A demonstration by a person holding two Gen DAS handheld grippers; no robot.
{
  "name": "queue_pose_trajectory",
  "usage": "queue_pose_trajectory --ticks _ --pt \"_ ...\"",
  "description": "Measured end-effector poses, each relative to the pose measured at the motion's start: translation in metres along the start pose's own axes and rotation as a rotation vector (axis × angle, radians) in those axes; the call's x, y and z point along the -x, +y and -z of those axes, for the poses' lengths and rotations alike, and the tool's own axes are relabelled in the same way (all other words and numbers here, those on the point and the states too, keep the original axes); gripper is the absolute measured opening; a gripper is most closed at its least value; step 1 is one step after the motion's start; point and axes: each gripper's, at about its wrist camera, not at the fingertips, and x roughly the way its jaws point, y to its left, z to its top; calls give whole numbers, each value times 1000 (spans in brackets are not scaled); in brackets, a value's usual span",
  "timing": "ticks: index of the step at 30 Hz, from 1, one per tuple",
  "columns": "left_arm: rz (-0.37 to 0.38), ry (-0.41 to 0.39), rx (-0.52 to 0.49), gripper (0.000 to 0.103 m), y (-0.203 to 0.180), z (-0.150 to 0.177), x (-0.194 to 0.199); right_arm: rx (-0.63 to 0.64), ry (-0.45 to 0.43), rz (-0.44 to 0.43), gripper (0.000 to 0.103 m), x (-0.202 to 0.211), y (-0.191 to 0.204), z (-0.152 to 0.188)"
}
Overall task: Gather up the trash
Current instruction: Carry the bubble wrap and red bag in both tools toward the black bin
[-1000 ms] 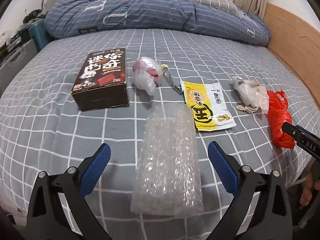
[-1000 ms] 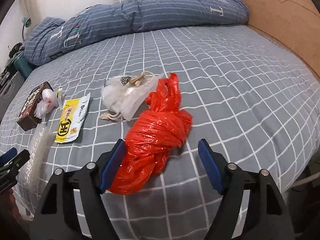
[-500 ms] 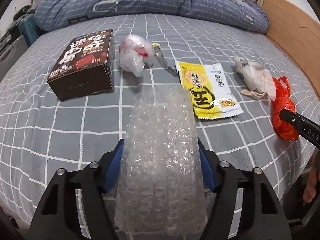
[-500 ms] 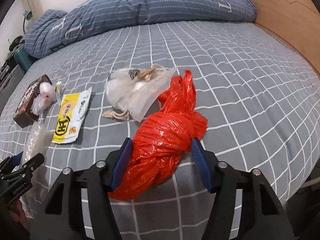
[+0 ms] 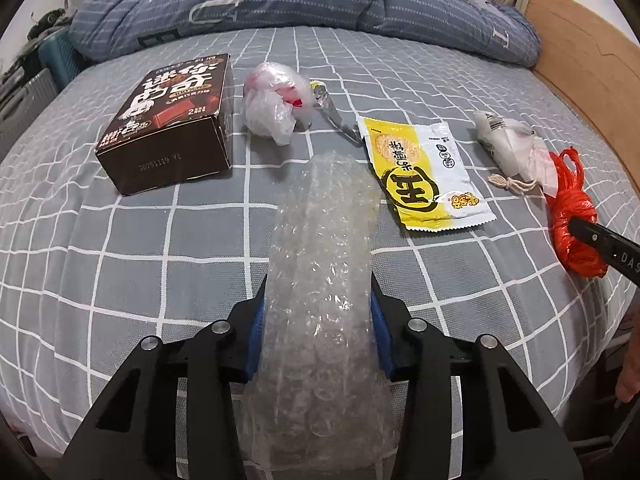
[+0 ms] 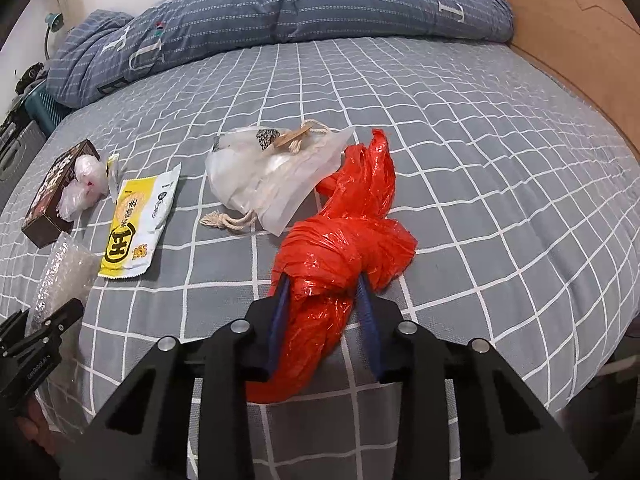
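Note:
On the grey checked bed a strip of clear bubble wrap (image 5: 320, 240) lies squeezed narrow between the blue pads of my left gripper (image 5: 318, 312); its jaws are closing and press on the wrap. A knotted red plastic bag (image 6: 344, 240) is pinched at its waist by my right gripper (image 6: 323, 300), whose jaws are also closing. Between the two lie a yellow snack packet (image 5: 420, 172) and a white drawstring pouch (image 6: 272, 176). Further left are a brown chocolate box (image 5: 172, 120) and a crumpled clear wrapper (image 5: 276, 100).
A rolled blue quilt (image 5: 300, 0) lies across the far end of the bed. A wooden bed frame (image 6: 560, 40) runs along the right. A teal crate (image 5: 56, 56) and clutter stand off the left side. The bed's near edge is just below both grippers.
Both grippers went from wide open to closed in on their things. The left one sank over the bubble wrap and bunched it narrower. The right one pinched the red bag.

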Motion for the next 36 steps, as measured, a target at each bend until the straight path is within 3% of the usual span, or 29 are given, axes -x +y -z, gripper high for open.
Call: queue_pose_trajectory --ticks 6,10,11,15,21,24,25,27,36 --pt "3 -16 -1 32 2 -3 7 13 -32 13 31 10 -1 -3" --pt "0 -14 -5 31 2 -3 8 22 -49 18 31 16 0 -4" --pt "-3 -9 -5 33 1 -2 6 22 -51 14 31 18 0 -5" --pt "-15 1 7 54 3 2 0 31 -54 17 31 18 1 -4" --pt "-34 1 -30 56 -4 5 -6 35 -52 11 31 18 2 -4" --pt "-35 1 -47 48 -7 7 -8 34 -53 9 31 20 2 -4" --pt "-33 1 -46 36 -7 7 -8 34 -53 11 31 20 2 -4" --pt "-12 2 -47 26 -7 5 -5 32 -54 9 31 21 2 -4" --pt "-2 -34 -29 21 -4 -1 16 37 -81 -2 31 37 4 -8"
